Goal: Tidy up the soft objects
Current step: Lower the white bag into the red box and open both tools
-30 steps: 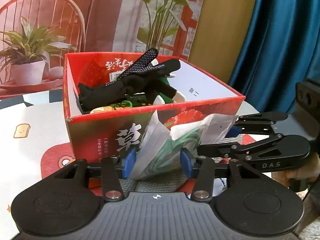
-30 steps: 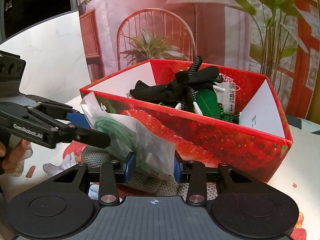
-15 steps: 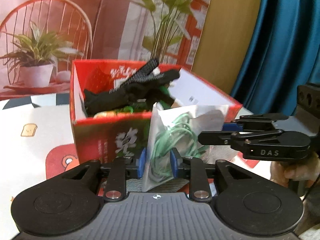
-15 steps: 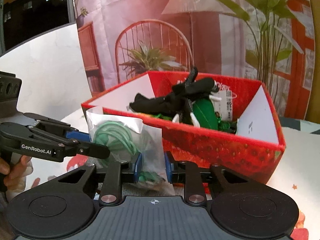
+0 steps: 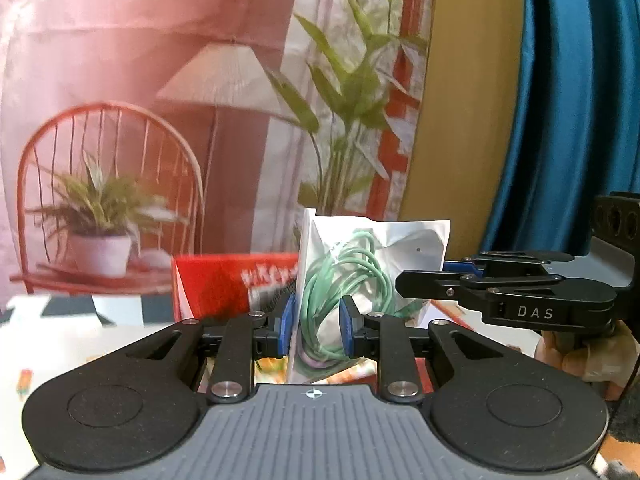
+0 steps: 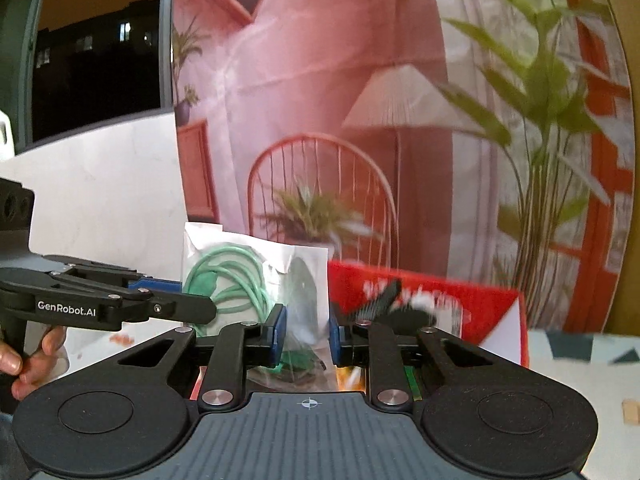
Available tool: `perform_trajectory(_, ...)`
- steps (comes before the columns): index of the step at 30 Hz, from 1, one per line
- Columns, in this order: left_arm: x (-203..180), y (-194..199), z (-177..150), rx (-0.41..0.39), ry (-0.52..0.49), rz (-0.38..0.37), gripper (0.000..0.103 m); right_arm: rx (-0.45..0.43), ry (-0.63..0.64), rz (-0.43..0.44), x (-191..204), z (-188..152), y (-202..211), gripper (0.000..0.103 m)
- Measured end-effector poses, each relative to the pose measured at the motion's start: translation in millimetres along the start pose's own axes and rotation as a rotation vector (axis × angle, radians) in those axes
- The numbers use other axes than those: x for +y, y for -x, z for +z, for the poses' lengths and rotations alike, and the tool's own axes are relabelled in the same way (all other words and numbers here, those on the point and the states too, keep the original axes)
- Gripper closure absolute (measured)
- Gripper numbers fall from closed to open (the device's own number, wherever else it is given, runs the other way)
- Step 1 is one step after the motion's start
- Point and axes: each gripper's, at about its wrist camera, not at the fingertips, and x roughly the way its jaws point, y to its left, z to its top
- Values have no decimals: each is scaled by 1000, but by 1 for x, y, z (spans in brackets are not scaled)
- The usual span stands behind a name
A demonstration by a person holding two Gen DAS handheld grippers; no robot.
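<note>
- The left gripper [image 5: 313,328] was clenched on a clear plastic bag [image 5: 372,264], its blue pads [image 5: 289,326] pressing the bag from both sides in the lower middle of the left wrist view.
- The right gripper [image 6: 306,334] squeezed the same clear plastic bag [image 6: 256,276] too, in the lower middle of its own picture.
- I think both grippers held it because the bag was floppy, and two grips kept it standing up flat.
- Inside the bag sat a coiled green cord [image 5: 340,280]. It looked loose, so the bag kept it from spilling out.
- The bag was up in the air, in front of the red box [image 5: 236,284], which showed in the middle of the left wrist view.
- The red box [image 6: 460,304] was open on top. Some dark things [image 6: 380,302] poked out of it, but they were too blurry to name.
- A hand [image 6: 28,356] gripped the left gripper's handle at the left edge of the right wrist view.
- The bag probably belonged in the box, so it may have been held high to clear the box wall.
</note>
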Motion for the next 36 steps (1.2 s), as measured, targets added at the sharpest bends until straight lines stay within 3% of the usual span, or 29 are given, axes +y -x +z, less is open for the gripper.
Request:
perform_trajectory(4,5,-22,11,45,20,15,77,21,12,-17,-11,17,-19,83)
perform_trajectory(8,16,-56,14,186,84,11,77,106,-27,-32,-28,19,-45,83)
perform_trajectory(14,21,-100,2,407,97,33,77,302,-98,-70,-44,-9,-86,83)
perform_trajectory(18,25,-120,-8,498,106,57,77,389,-210,-80,-58,-31,-103,82)
perform_trajectory(21,23,-133,-10,537,70,77,77,437,-270,-100,-65,-41,-114,82)
perform_trajectory(29,27,-161,-14,592,71,95,72,526,-239,-172,-64,-45,-141,82)
perform_trajectory(36,26,-166,-18,593,70,94,71,564,-209,-211,-58,-46,-146,81)
